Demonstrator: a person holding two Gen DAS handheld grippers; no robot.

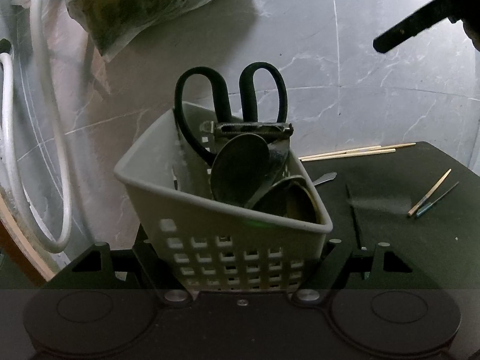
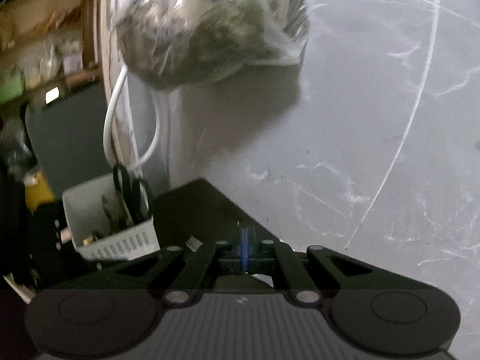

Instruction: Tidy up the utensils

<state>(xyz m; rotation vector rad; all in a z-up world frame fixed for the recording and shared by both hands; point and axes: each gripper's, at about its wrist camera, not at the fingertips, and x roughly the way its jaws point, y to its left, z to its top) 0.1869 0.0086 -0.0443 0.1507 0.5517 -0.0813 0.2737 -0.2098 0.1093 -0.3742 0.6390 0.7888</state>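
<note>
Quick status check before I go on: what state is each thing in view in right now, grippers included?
Left gripper: shut on the white caddy.
White caddy: tilted, holding utensils.
Scissors: in the caddy, handles up.
Peeler: in the caddy, blade end up.
Spoons: in the caddy, bowls up.
Chopsticks: loose on the black mat.
Right gripper: shut, apparently empty.
Plastic bag: closed, lying on the counter.
</note>
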